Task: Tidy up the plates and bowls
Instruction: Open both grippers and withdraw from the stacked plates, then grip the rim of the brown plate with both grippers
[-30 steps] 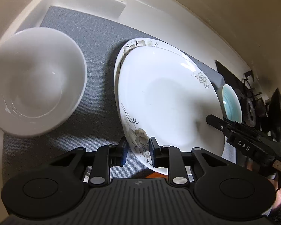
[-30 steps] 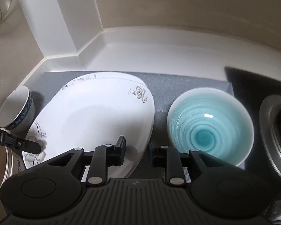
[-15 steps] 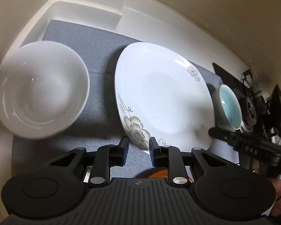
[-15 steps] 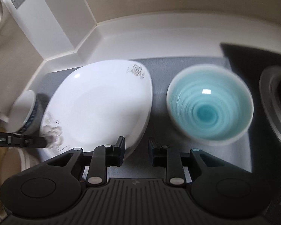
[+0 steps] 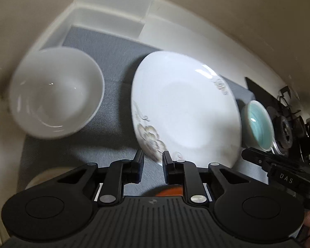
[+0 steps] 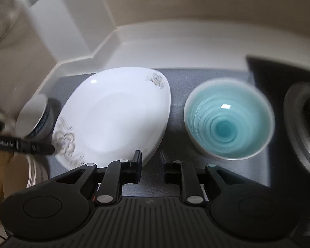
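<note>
Plate (image 5: 186,107) just ahead of left tool (image 5: 153,161), prob. apart.

The left black two-finger gripper (image 5: 153,161) points steeply downward, jaws closing to a narrow gap with nothing between the pads. The right black two-finger gripper (image 6: 152,161) is pitched down alike, jaws also closing, narrow and empty, just right of the left.

- "DAS" in pale letters on the black right gripper (image 5: 287,180), just right of the white plate (image 5: 186,107)
- lettering on the left gripper (image 6: 20,144) beside that plate is too blurry to read
</note>
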